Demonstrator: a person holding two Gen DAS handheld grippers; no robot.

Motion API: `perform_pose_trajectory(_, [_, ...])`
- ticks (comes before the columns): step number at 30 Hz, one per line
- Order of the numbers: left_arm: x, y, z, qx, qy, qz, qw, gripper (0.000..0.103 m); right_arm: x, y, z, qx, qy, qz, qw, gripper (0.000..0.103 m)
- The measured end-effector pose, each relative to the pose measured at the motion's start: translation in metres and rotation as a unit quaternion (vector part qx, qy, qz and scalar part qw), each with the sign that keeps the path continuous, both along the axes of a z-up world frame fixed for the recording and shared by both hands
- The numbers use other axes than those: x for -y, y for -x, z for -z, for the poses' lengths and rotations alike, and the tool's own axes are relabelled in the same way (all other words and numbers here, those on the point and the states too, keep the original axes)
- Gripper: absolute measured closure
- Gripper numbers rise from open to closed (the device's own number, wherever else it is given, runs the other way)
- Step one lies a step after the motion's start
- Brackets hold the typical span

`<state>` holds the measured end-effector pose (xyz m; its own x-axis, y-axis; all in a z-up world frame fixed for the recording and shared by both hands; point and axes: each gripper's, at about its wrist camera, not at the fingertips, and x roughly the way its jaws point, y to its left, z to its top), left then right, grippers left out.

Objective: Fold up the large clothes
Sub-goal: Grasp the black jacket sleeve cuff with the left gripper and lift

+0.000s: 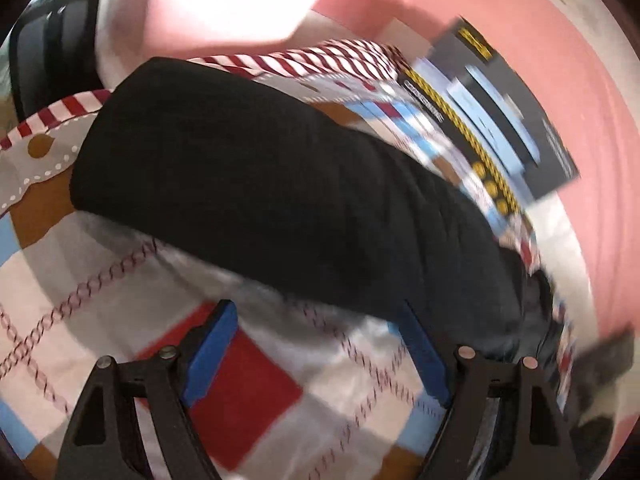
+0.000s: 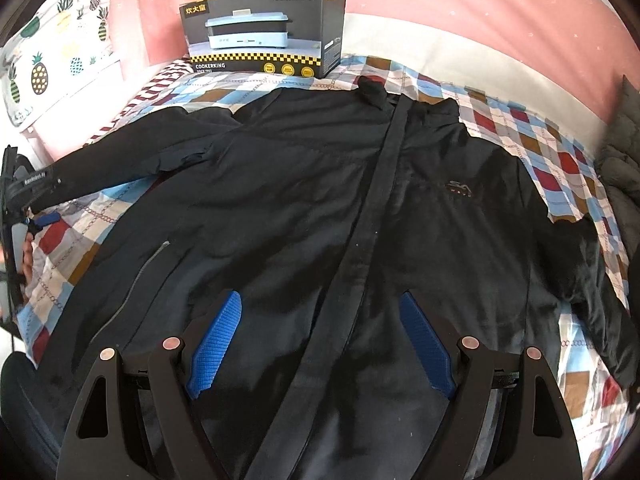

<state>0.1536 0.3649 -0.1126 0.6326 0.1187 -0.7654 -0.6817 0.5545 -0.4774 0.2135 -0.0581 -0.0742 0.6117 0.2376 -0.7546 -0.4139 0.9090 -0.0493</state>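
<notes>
A black zip-front jacket (image 2: 320,208) lies front side up and spread flat across a bed covered by a checked quilt (image 2: 532,148) of red, blue, brown and white squares, its collar toward the headboard end and its hem nearest the right wrist camera. The closed front placket runs down the middle, a small logo (image 2: 458,189) sits on one chest panel, and a zipped pocket (image 2: 150,262) slants across the other. One sleeve (image 1: 248,176) stretches out toward the bed's edge, where the left gripper (image 1: 316,350) hovers just beside its cuff end with blue-padded fingers (image 1: 212,354) spread apart and holding nothing; that view is blurred. The right gripper (image 2: 320,344) hangs above the jacket's lower front, its blue fingers (image 2: 216,344) likewise parted and empty. At the head of the bed a boxed Cookerking electric cooking pot (image 2: 264,32) stands upright just beyond the collar. A pineapple-print pillow (image 2: 60,40) leans beside it, against a pink wall (image 2: 460,4). A dark grey quilted garment (image 2: 620,160) lies at the far side of the quilt.
</notes>
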Motion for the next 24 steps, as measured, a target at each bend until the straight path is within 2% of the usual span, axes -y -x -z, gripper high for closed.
perform_pose_trajectory(3, [-0.014,-0.003,0.006,0.001,-0.008,-0.030,0.9995,0.023,-0.001,-0.007,0.005,-0.004,0.001,0.003,1.000,0.021])
perform_pose_trajectory(6, [-0.027,-0.005,0.015,-0.007,-0.004,-0.054,0.9985,0.035,-0.001,-0.013,0.008,-0.005,0.002,0.005,1.000,0.021])
perform_pose_trajectory(8, [-0.031,-0.007,0.015,-0.014,-0.017,-0.057,0.9981,0.043,-0.001,-0.015,0.009,-0.005,0.002,0.006,1.000,0.021])
perform_pose_trajectory(11, [-0.028,-0.016,0.010,-0.029,-0.045,-0.045,0.9976,0.063,0.001,-0.017,0.011,-0.004,0.006,0.011,1.000,0.021])
perform_pose_trajectory(13, [-0.026,-0.021,0.002,-0.035,-0.064,-0.035,0.9967,0.080,0.004,-0.018,0.011,-0.004,0.005,0.015,1.000,0.021])
perform_pose_trajectory(18, [-0.014,-0.029,-0.034,-0.032,-0.110,-0.010,0.9934,0.089,0.011,-0.017,0.007,0.005,0.006,0.019,1.000,0.021])
perform_pose_trajectory(24, [0.019,-0.040,-0.100,0.010,-0.168,0.042,0.9849,0.090,0.028,-0.016,-0.001,0.011,-0.007,0.041,0.999,0.022])
